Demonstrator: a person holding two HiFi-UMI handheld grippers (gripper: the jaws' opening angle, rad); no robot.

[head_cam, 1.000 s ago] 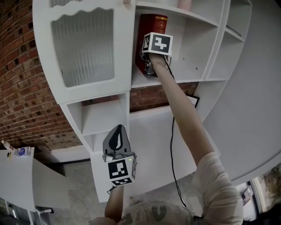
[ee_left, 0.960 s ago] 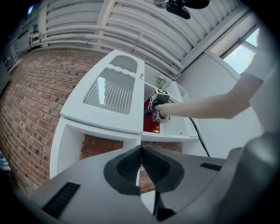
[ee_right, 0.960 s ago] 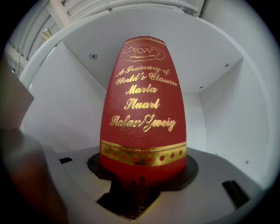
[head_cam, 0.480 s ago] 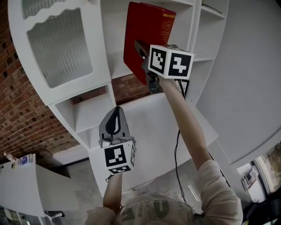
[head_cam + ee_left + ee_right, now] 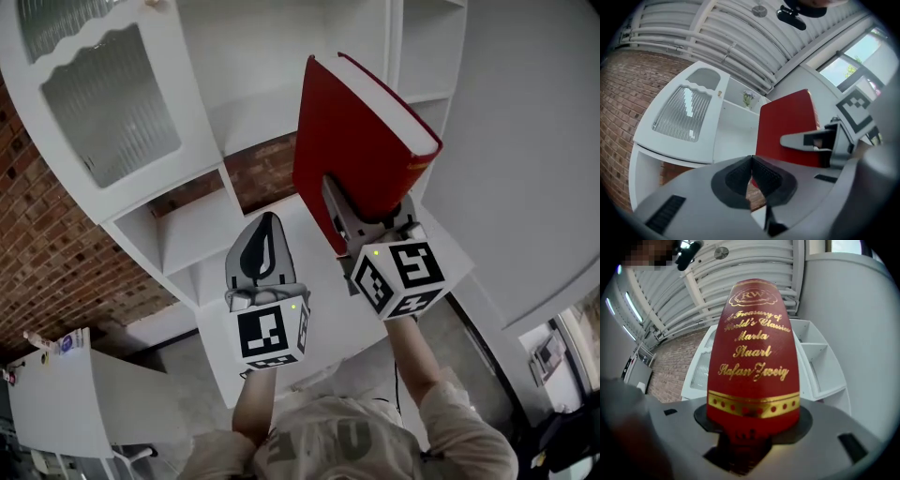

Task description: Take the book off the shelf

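Right hand-held gripper (image 5: 752,423) was clamped on the bottom end of a red hardcover book (image 5: 754,357), one jaw on each cover, with the spine facing its camera. The gold lettering was pretty readable: an "RW" crest at the top, then "A Treasury of World's Classics", "Maria Stuart" and "Stefan Zweig", with a gold band of red dots just above the jaws.

In the head view the book (image 5: 347,141) stood nearly upright in the upper middle of the frame, held out in front of the white shelf unit (image 5: 281,56) and not sitting in any compartment.

Left hand-held gripper (image 5: 265,234) hung just left of it and lower, with its jaws pressed together on nothing and its marker cube (image 5: 272,333) below.

There was a ribbed-glass cabinet door (image 5: 108,103) at the upper left and a brick wall (image 5: 47,262) down the left edge.
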